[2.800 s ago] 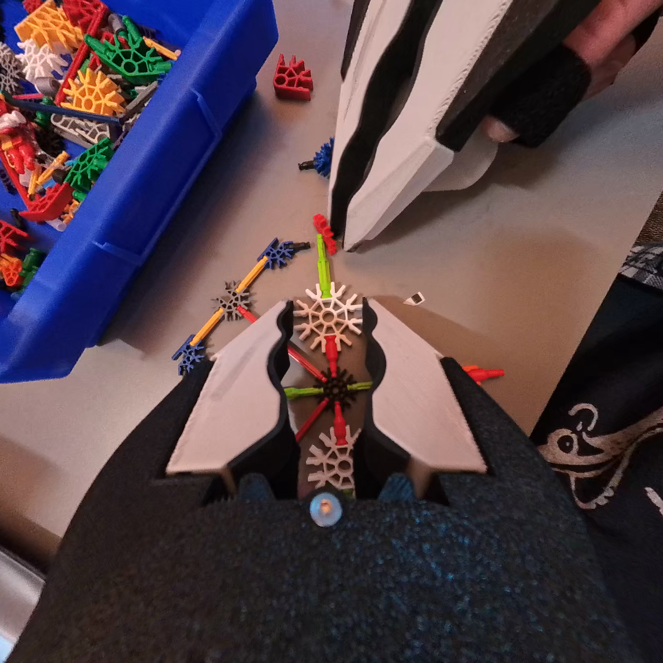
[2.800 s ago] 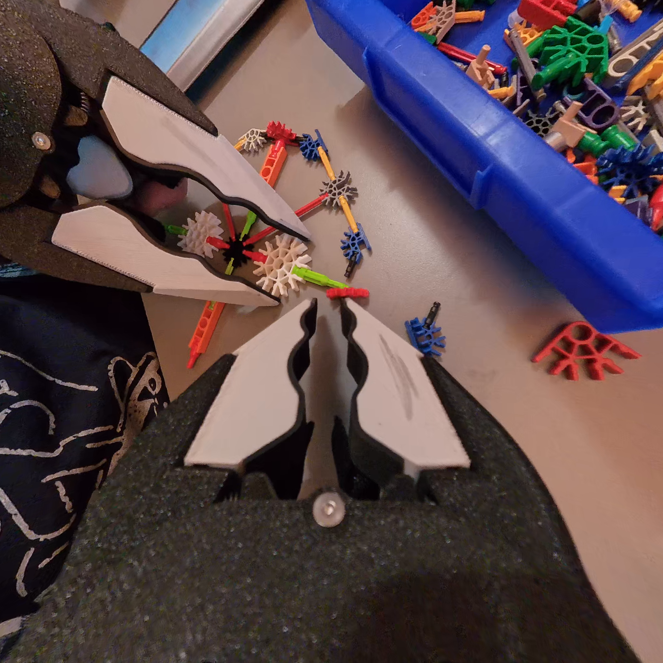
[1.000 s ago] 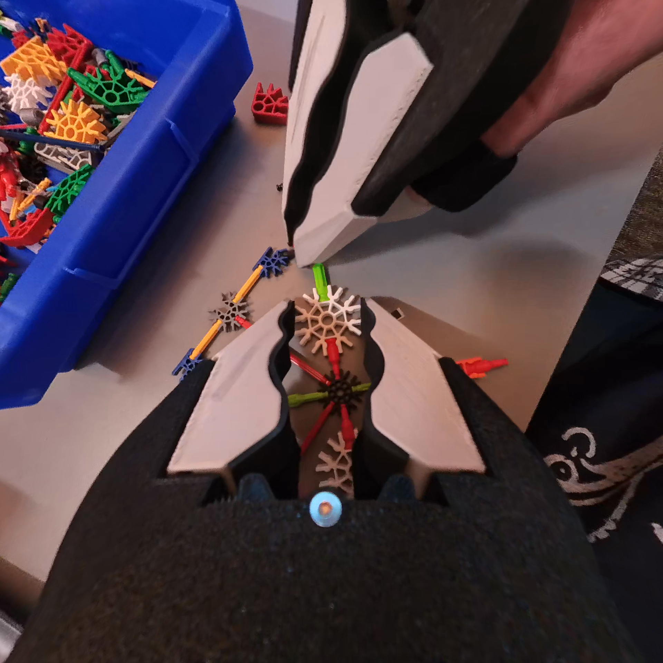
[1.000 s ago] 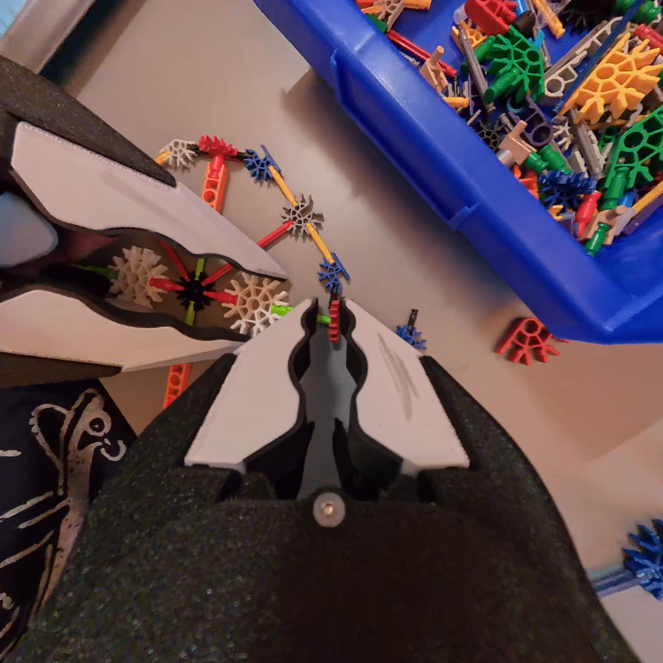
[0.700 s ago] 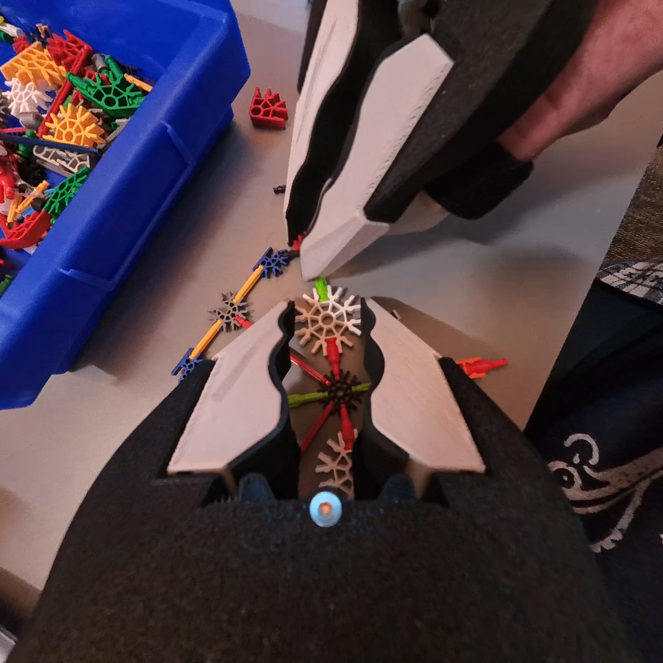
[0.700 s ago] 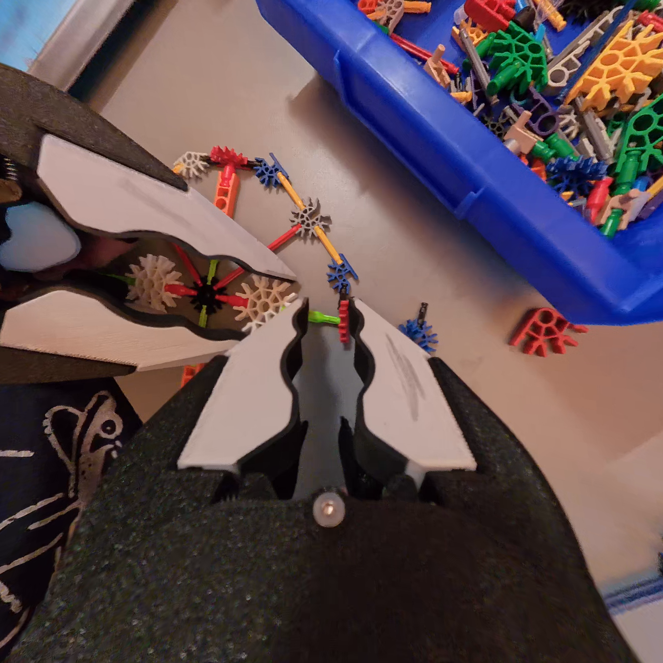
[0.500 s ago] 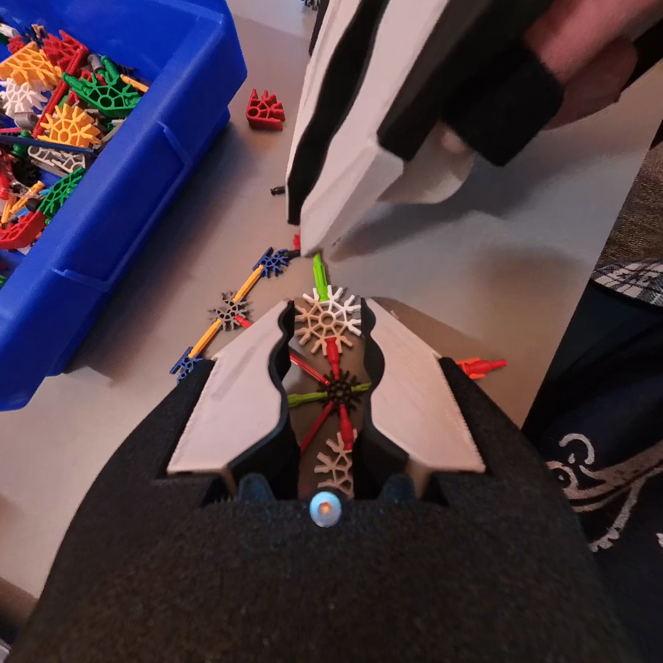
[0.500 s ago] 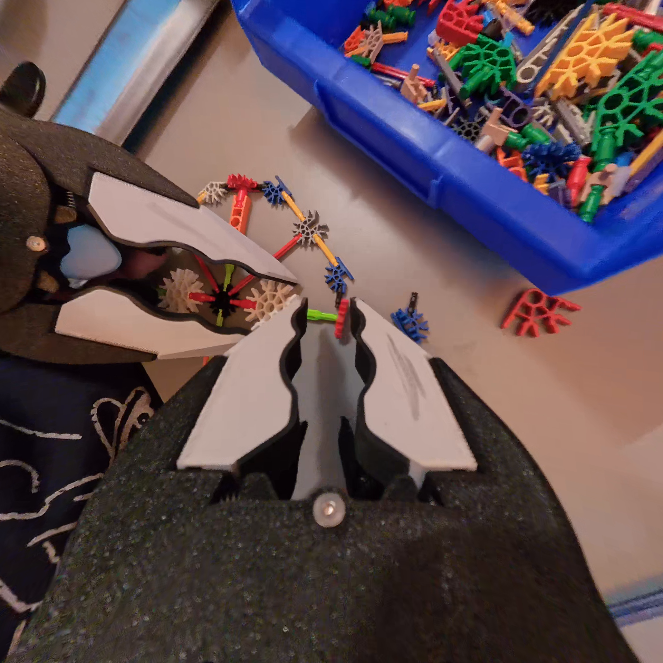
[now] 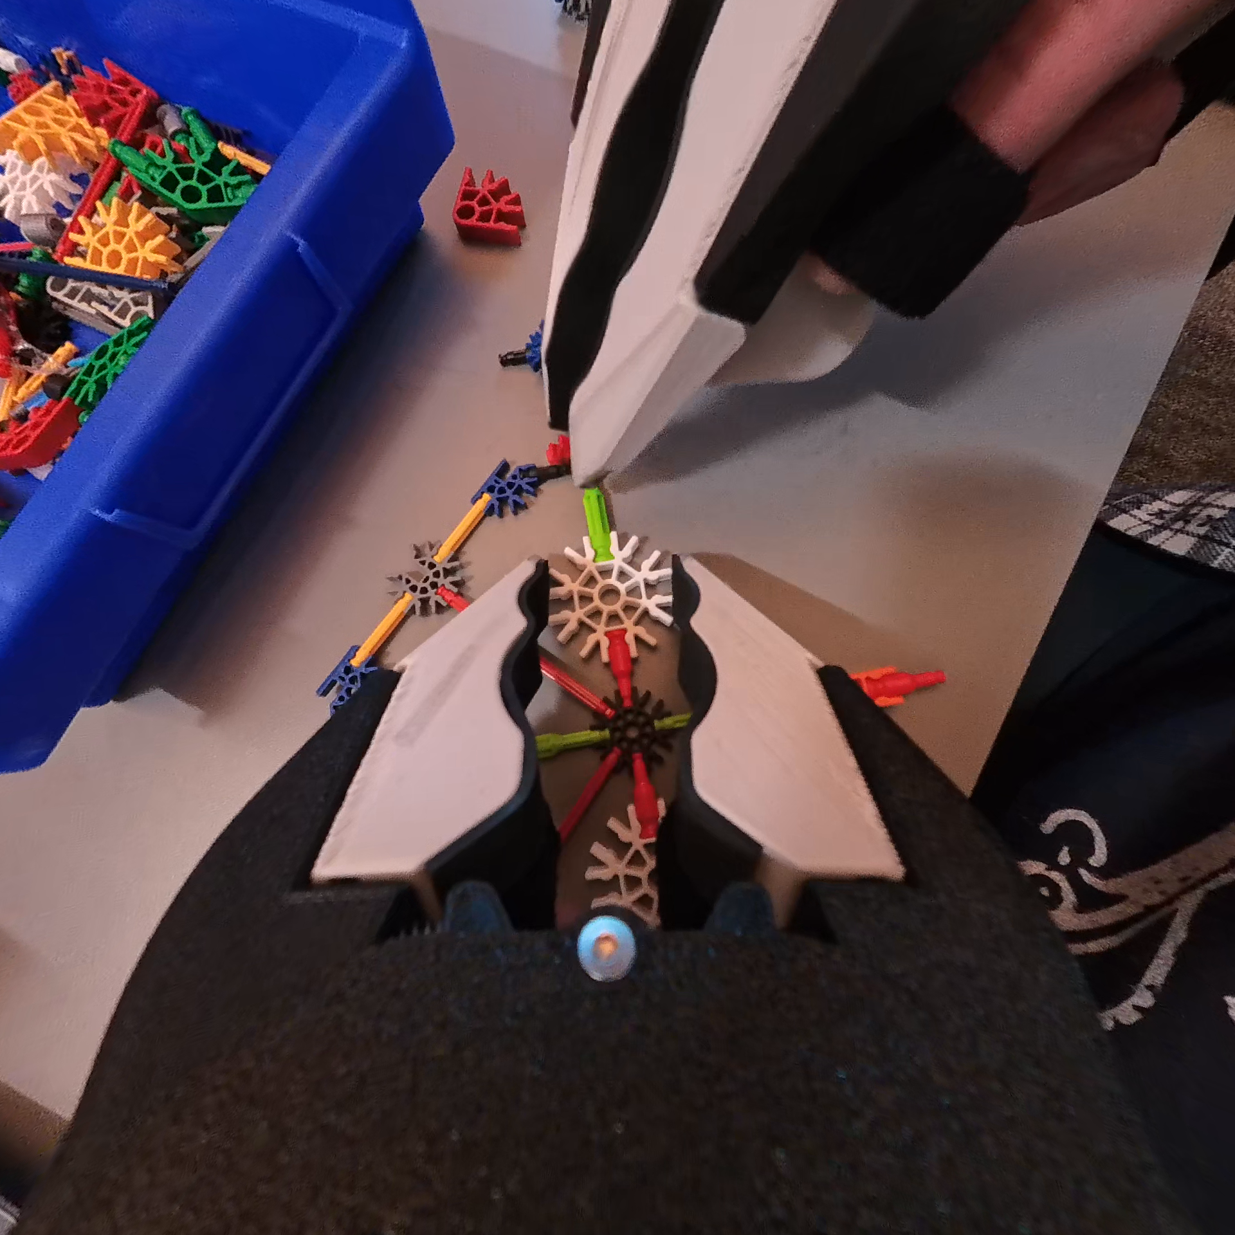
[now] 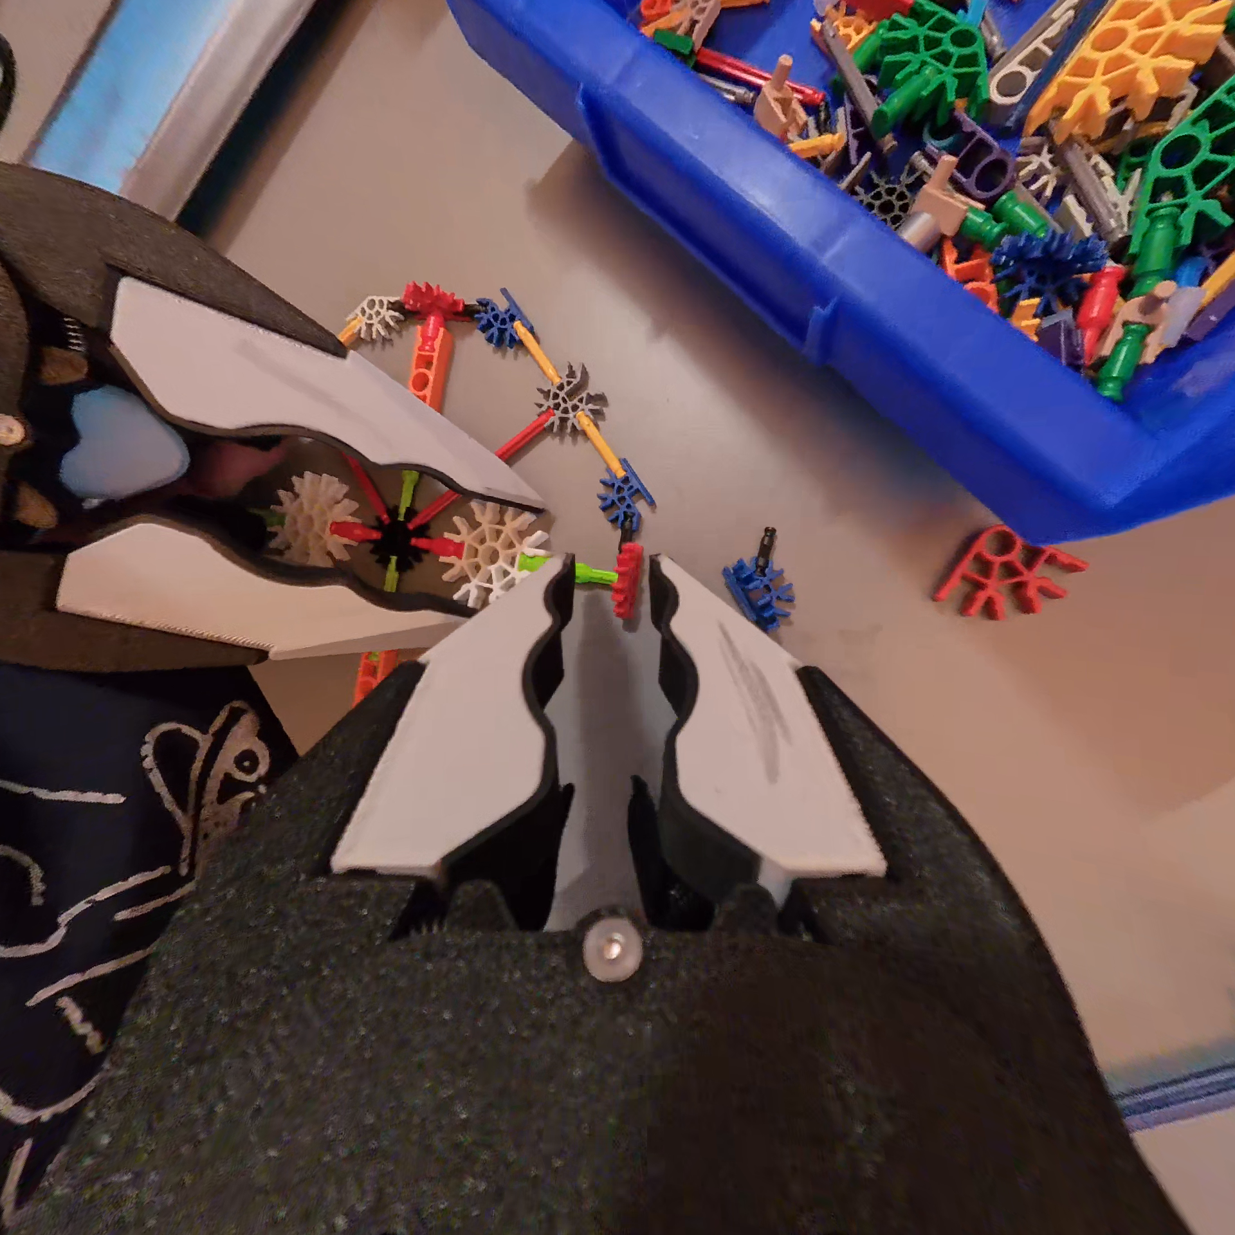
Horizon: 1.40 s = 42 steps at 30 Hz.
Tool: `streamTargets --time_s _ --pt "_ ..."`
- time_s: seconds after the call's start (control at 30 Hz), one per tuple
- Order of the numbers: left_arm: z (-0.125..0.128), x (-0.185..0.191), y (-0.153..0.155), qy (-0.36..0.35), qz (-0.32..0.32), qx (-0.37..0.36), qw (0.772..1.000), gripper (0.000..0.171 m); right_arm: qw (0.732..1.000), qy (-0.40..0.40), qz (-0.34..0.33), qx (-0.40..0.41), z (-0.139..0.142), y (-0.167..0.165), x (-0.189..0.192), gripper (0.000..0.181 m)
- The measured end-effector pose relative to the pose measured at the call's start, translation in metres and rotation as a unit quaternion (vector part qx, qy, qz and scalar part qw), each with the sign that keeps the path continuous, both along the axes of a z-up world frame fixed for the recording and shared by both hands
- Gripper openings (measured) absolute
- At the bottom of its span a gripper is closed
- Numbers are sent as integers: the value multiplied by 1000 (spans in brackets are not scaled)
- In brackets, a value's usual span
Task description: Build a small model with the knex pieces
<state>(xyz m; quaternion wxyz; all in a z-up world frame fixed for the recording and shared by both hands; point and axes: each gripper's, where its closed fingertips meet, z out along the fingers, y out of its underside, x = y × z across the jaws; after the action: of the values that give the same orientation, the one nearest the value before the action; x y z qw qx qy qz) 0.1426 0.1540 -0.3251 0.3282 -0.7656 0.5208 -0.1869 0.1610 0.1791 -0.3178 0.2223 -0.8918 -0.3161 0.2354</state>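
right gripper (image 10: 611, 568) opened wider | red connector (image 10: 627, 579) between tips

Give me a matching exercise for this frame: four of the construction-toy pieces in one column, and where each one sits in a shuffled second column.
Things:
1. black hub
2. small red connector
3. big red connector
4. yellow snowflake pieces

Places:
A. inside the blue bin
B. loose on the table by the bin's corner
C. between the left tongs
D. on the tip of the green rod, just ahead of the right tongs

Pairs: 1-C, 2-D, 3-B, 4-A
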Motion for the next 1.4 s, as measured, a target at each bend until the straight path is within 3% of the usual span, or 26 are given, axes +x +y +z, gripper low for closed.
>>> streamTargets --time_s 0.47,0.87,0.93,1.13,1.4 --pt "0 4 -2 -4 -4 4 1000 35 993 -101 10 57 -8 6 4 4" --pt "0 7 -3 -8 -6 8 1000 35 997 -56 18 47 -8 3 2 4" --pt "0 7 -3 -8 -6 8 1000 36 998 -44 4 45 -3 7 4 23" --pt "0 8 -3 -10 -5 5 1000 36 999 -2 -12 31 9 8 6 18" --pt "0 8 -3 -10 -5 6 1000 35 998 -55 10 20 -4 1 5 16"
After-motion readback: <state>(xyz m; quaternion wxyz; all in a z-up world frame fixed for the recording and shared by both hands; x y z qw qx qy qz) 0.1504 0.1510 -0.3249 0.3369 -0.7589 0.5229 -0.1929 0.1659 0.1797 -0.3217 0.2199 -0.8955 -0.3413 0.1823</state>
